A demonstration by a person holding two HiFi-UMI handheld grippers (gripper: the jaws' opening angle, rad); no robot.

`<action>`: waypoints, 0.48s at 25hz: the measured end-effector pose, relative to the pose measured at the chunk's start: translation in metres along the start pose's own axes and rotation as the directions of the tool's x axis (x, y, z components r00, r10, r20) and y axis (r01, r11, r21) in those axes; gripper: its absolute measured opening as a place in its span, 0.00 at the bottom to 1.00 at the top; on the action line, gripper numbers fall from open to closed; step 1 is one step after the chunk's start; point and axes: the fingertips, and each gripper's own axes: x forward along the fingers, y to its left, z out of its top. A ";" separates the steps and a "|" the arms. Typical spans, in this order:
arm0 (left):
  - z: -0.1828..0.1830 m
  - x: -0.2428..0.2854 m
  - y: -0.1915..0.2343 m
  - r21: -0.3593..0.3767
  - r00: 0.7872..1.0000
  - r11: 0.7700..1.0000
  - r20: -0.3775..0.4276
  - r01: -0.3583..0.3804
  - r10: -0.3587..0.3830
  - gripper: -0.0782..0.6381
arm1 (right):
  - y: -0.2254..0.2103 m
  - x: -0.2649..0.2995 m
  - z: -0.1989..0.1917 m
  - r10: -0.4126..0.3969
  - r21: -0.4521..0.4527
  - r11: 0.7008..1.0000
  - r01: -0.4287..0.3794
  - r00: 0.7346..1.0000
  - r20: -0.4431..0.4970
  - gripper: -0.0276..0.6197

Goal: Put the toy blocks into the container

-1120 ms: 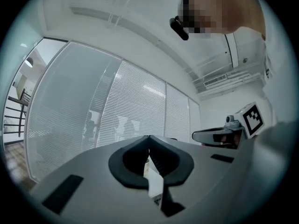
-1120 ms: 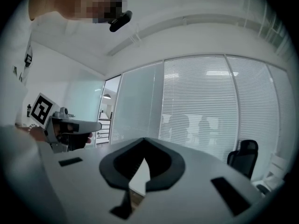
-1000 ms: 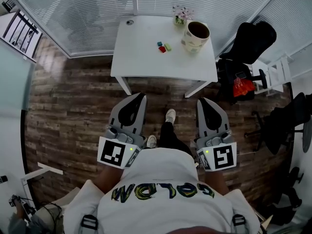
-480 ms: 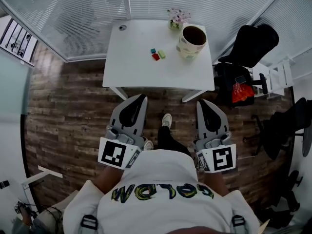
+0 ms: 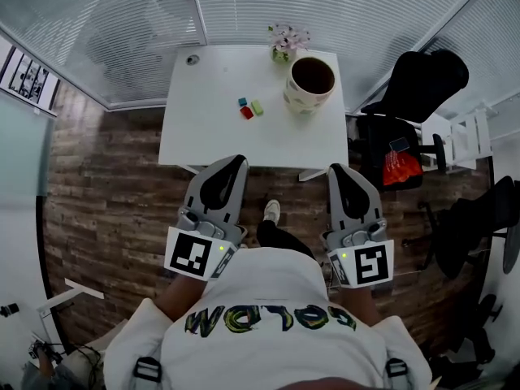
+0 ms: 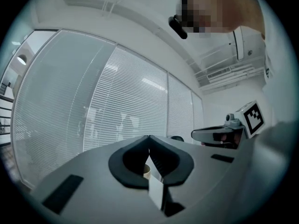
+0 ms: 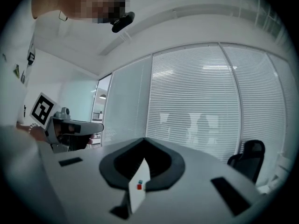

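- The white tabletop (image 5: 203, 132) is pictured nearer than a second ago, now at 12 o'clock of both claws. The approach is judged under way, with no reach yet begun.
- The left claw (image 5: 235, 162) and right claw (image 5: 338, 170) are carried level, each pinched shut on nothing.
- The container (image 5: 299, 100) is seen at 2 o'clock of the blocks, apart from them.
- The toy blocks (image 5: 249, 108), red, blue and green, are clustered on the tabletop, none yet put in.

An office: glass walls (image 5: 97, 31) with slatted blinds (image 5: 341, 10), a black office chair (image 5: 422, 78) beside a white tabletop (image 5: 207, 128).
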 end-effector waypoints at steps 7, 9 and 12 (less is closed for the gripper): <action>-0.003 0.056 0.002 0.010 1.000 1.000 -0.009 -0.028 0.029 0.13 | -0.050 0.031 -0.006 0.023 0.000 1.000 -0.023 1.000 0.002 0.06; -0.004 0.073 0.001 0.010 0.999 0.999 -0.006 -0.032 0.032 0.13 | -0.063 0.037 -0.007 0.030 0.001 1.000 -0.030 1.000 0.004 0.06; -0.003 0.095 -0.003 0.018 0.999 0.999 0.002 -0.036 0.036 0.13 | -0.079 0.048 -0.011 0.049 0.001 0.999 -0.049 0.999 0.004 0.06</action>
